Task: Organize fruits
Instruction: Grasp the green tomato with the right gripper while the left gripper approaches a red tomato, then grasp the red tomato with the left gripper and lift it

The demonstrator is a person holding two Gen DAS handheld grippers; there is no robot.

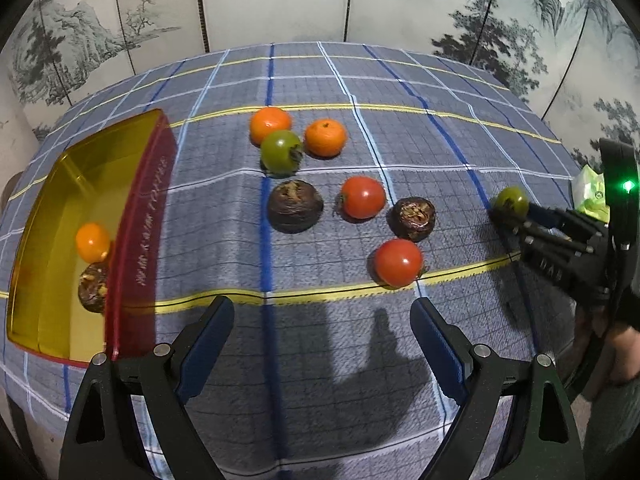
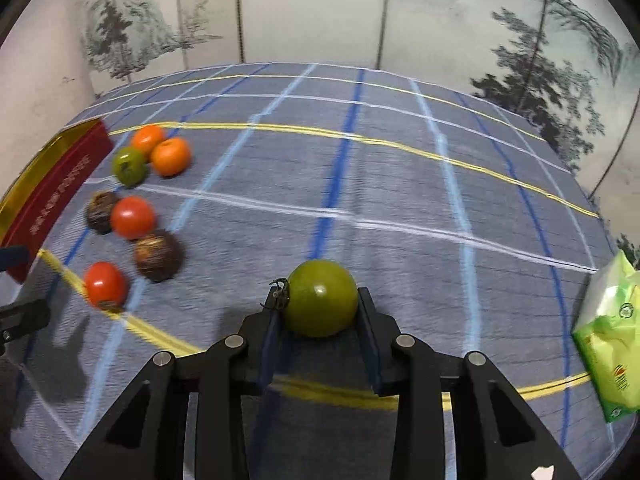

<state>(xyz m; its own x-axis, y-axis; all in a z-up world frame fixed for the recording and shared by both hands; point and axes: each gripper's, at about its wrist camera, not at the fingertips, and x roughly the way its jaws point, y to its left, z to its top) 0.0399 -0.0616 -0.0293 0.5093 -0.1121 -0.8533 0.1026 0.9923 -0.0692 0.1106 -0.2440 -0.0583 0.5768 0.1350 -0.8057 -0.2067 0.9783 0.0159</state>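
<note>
My right gripper is shut on a green tomato, held low over the checked cloth; the left wrist view shows this tomato at the far right. My left gripper stands open above bare cloth, nothing between its fingers. Beyond it lie two oranges, another green tomato, two red tomatoes and two dark brown fruits. At the left a red tin with gold inside holds an orange and a dark fruit.
A green tissue pack lies at the table's right edge. A painted folding screen stands close behind the table. A person's hand holds the right gripper. Open cloth stretches across the far and right half of the table.
</note>
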